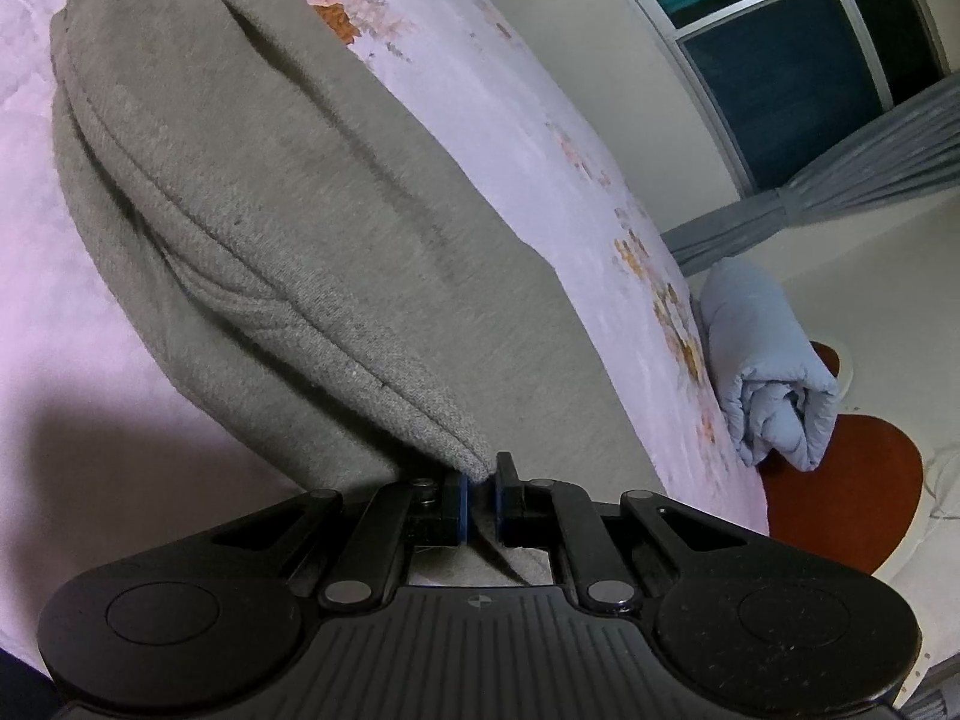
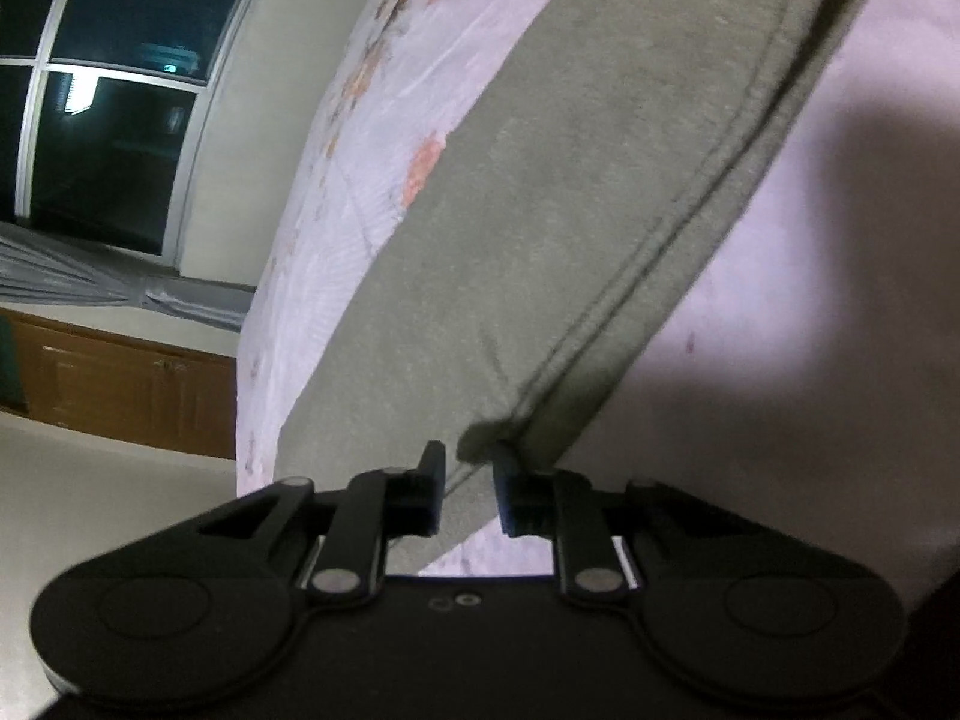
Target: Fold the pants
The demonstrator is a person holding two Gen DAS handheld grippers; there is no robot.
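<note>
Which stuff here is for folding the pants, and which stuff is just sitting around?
For the job:
pants, grey, lying on the bed
left gripper, pinching a corner of them
right gripper, open at their edge
bed, the folding surface

Just lying about:
rolled blue blanket
orange stool
window
wooden cabinet

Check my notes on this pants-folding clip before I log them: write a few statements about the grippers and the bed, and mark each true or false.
1. The left gripper is shut on the grey pants. True.
2. The right gripper is clamped on the pants. False: its jaws stand apart around the fabric's corner.
3. The pants lie on a bedsheet with a flower print. True.
4. A rolled light-blue blanket lies on top of the pants. False: it sits beside the bed, away from them.
</note>
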